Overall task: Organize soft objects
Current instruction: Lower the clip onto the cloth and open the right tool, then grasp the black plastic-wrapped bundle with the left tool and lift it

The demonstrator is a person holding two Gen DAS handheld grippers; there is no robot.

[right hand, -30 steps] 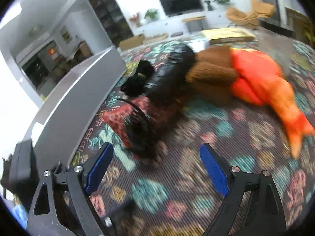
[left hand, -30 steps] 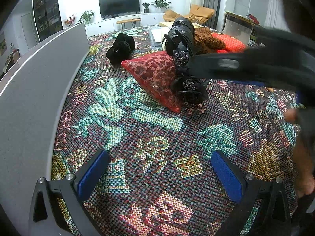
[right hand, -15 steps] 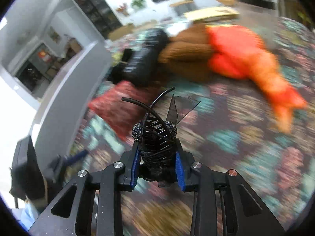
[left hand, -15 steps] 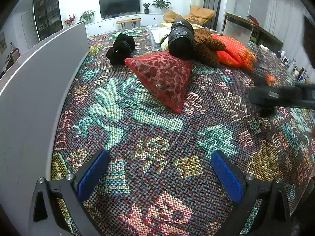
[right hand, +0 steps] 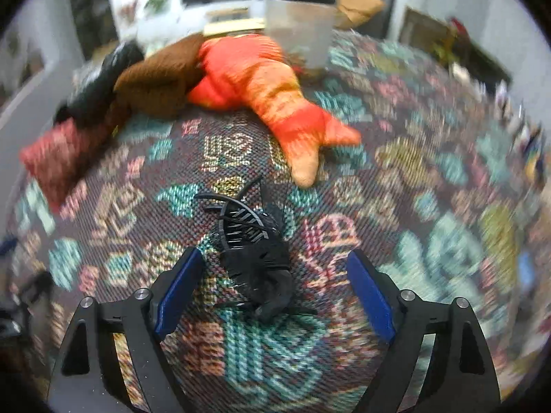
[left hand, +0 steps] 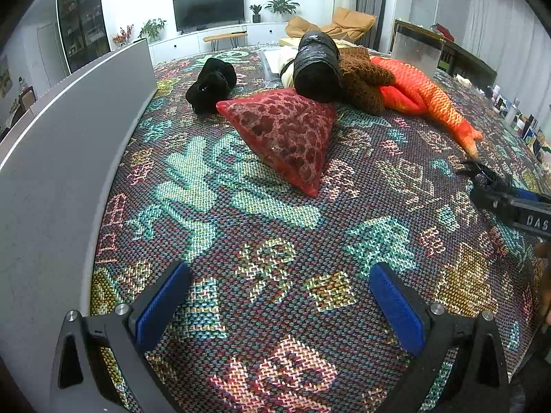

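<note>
My right gripper points down at the patterned cover, and its jaws are opening. A black hair clip with a thin curved band lies on the cover between the blue pads, apart from both. The orange fish plush lies just beyond it, its tail close to the clip. In the left wrist view my left gripper stands open over bare cover with nothing in it. Further back lie a red patterned cushion, a black plush, a black shiny roll and a brown knit piece.
A grey padded panel runs along the left side of the patterned cover. A clear plastic box stands behind the fish plush. Small bottles and boxes line the far right edge. The right-hand tool shows at the right border.
The right gripper swung from the red cushion to the right, near the fish's tail. It was shut on the black clip half a second ago; now its jaws are apart. The left gripper stayed put.
</note>
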